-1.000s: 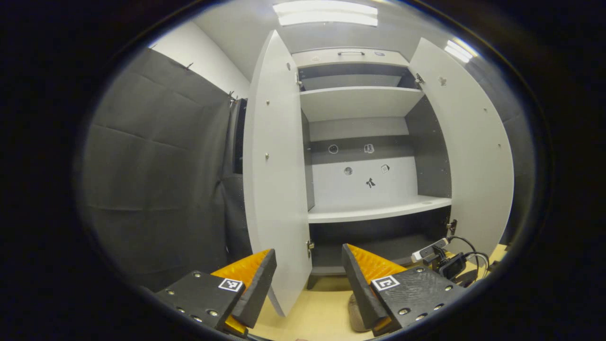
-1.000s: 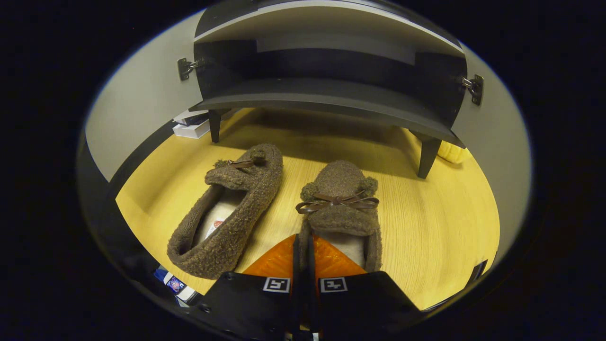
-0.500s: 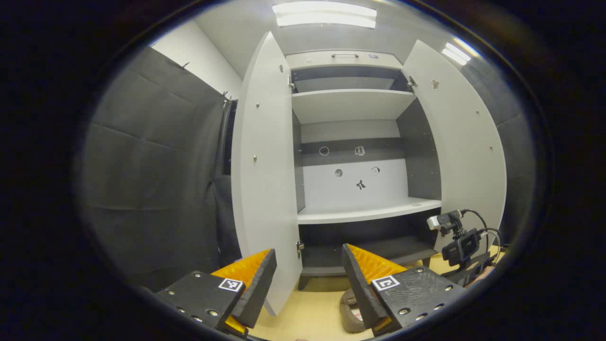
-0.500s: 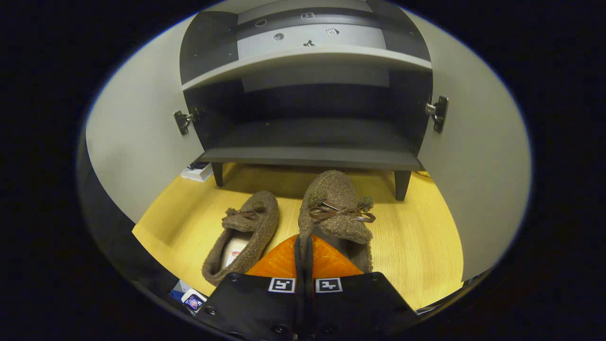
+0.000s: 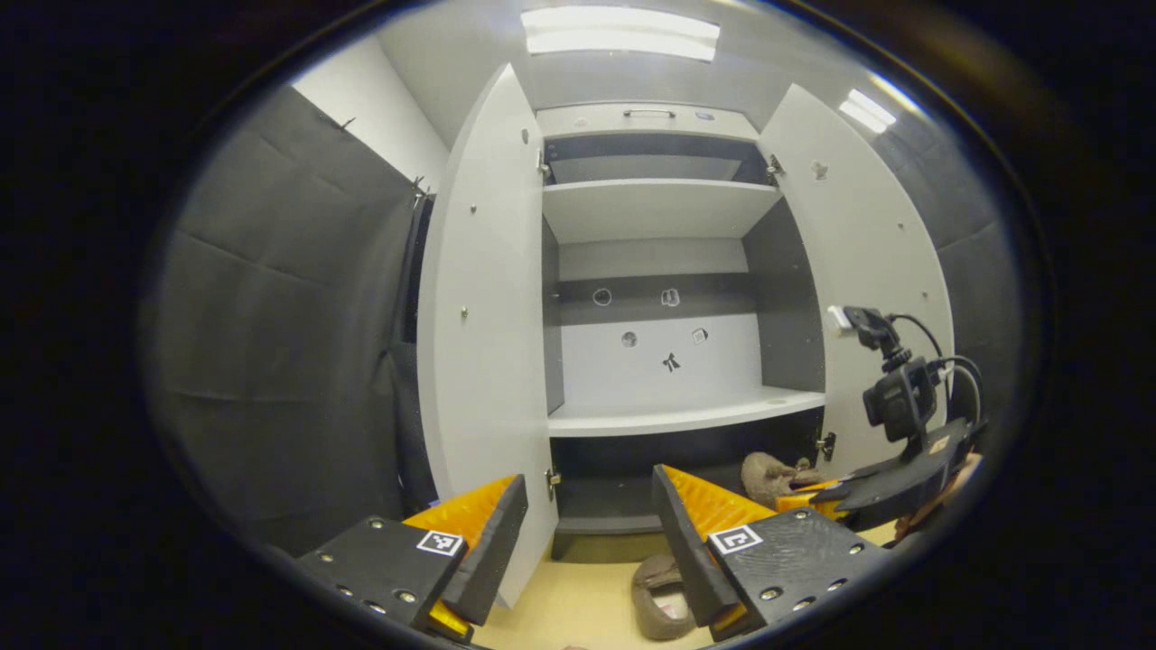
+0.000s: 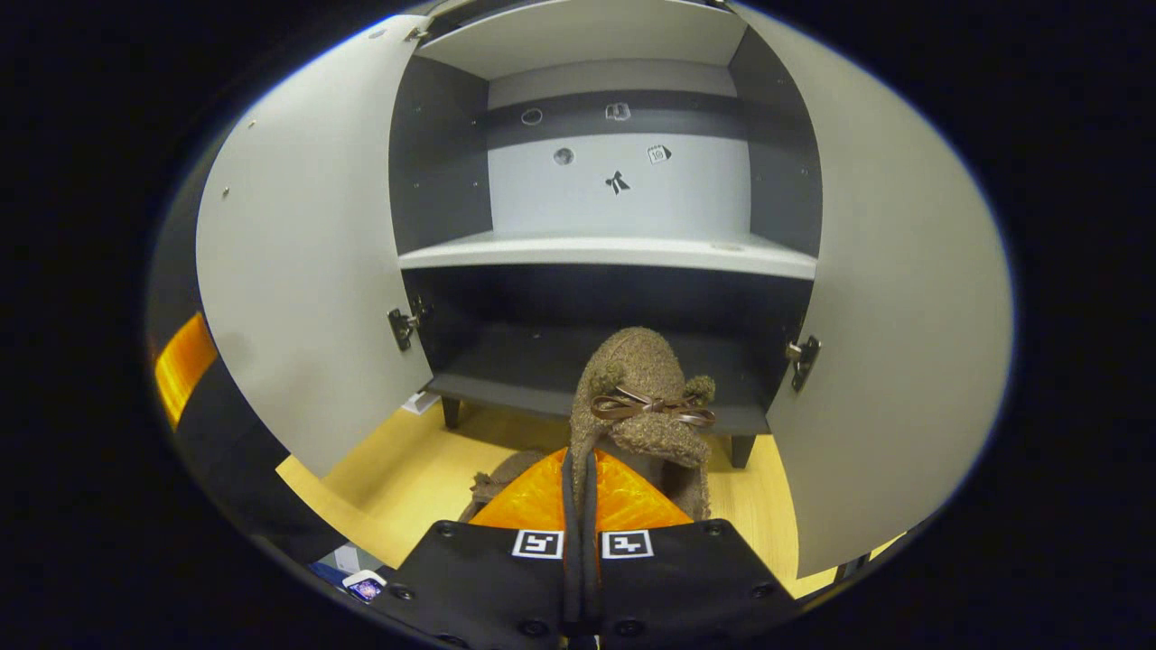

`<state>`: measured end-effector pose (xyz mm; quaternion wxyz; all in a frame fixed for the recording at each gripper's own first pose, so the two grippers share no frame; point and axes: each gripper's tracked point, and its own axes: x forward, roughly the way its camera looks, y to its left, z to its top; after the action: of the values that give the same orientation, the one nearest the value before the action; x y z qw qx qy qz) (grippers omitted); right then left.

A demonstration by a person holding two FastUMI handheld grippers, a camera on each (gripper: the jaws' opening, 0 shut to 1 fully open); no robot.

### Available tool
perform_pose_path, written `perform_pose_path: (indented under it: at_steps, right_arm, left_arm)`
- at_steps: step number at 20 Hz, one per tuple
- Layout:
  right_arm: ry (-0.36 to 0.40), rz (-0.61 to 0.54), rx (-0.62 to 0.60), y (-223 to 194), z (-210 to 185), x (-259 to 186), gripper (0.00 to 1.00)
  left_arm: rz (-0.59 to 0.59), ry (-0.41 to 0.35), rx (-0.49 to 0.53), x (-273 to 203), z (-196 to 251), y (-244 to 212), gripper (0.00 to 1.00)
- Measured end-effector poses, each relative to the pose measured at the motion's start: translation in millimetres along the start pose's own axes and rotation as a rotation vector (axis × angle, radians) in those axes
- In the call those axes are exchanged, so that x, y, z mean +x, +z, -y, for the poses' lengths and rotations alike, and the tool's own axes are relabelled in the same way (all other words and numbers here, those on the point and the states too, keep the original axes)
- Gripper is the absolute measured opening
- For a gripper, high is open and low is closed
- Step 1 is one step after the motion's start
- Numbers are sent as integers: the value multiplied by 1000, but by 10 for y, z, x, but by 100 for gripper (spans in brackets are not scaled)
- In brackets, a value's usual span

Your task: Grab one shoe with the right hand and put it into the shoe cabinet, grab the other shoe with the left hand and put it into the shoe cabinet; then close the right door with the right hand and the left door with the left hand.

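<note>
Right gripper view: fuzzy brown slipper w/ bow clamped at heel by right gripper, fingers together, held before white shoe cabinet's dark bottom shelf at 12 o'clock. Second slipper on wood floor. Left gripper fingers apart, empty.

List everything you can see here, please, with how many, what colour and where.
Shoe cabinet: one, white and dark grey, straight ahead.
Cabinet doors: two, white, both swung open.
Held shoe: one, brown fuzzy with a bow, lifted before the bottom shelf.
Other shoe: one, brown, on the floor.
Floor: yellow wood.
Ceiling lights: two, white.
Right gripper: shut on the held shoe's heel.
Left gripper: open, holding nothing.
</note>
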<state>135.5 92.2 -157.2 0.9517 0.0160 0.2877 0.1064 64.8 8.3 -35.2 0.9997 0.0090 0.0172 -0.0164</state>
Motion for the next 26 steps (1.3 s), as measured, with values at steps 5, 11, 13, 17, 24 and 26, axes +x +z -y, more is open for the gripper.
perform_pose_path:
  at_steps: [5,11,13,17,24,26]
  right_arm:
    - [-12,95,-19,564,68,-140,1]
    - [-35,197,-48,1263,203,-108,1]
    - [-42,219,-49,1473,258,-52,1]
    - [-63,244,-50,1826,373,119,0]
    - [-107,292,-92,2383,575,460,0]
    - [-129,298,-106,2501,655,597,2]
  left_arm:
    - [14,-14,-10,52,73,24,89]
    - [6,-8,-23,147,75,-37,89]
    - [3,-3,-27,189,54,-36,89]
    - [5,5,-26,248,36,-43,89]
    - [-4,21,-30,376,28,-102,89]
    - [-4,25,-29,412,37,-99,89]
